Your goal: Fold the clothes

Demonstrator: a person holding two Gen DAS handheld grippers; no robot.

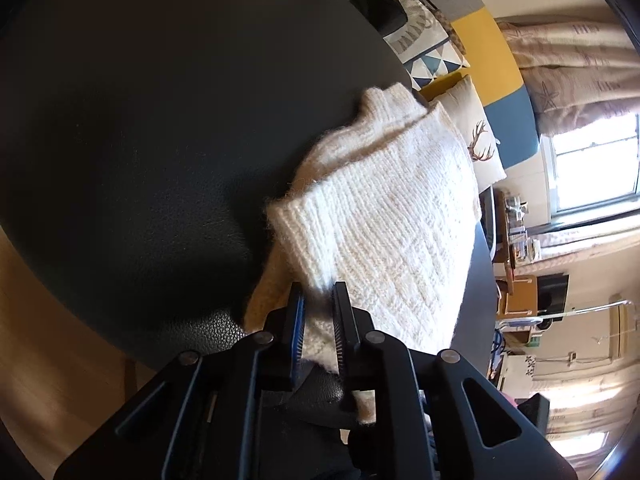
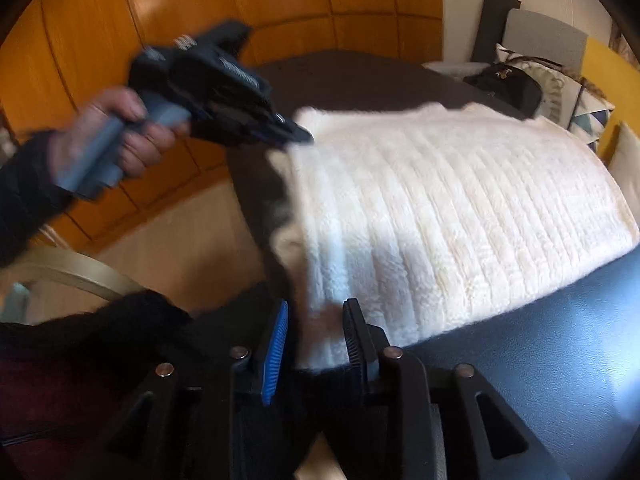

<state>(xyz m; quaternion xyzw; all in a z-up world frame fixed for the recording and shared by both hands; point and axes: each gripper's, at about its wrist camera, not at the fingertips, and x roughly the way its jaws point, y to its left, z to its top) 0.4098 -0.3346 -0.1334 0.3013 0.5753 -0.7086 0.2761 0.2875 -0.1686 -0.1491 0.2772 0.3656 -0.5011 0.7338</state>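
Takes up most of both views: a black leather surface (image 1: 140,120), its far end crowded with patterned pillows and a black bag (image 2: 504,80). Backs onto orange wood panelling (image 2: 200,0) in the right wrist view.

Lies folded on that surface toward its near edge: a cream knit sweater (image 2: 440,208), ribs running across it, layers stacked, one doubled edge raised at the far side. Hangs slightly past the surface's near left corner, as seen from the right wrist camera.

Reaches in from the left, blurred: a hand (image 2: 116,132) in a dark sleeve (image 2: 24,192), gripping the left claw (image 2: 298,136), tip touching the sweater's far left corner. Shows in its own camera (image 1: 318,286) only a narrow gap, packed with a corner of knit; cannot tell whether the pads press on it or merely flank it.

Sits at the near edge of the sweater: the right claw (image 2: 316,306), spread, with the fabric's corner between the fingers but clear of the blue pad (image 2: 276,344).
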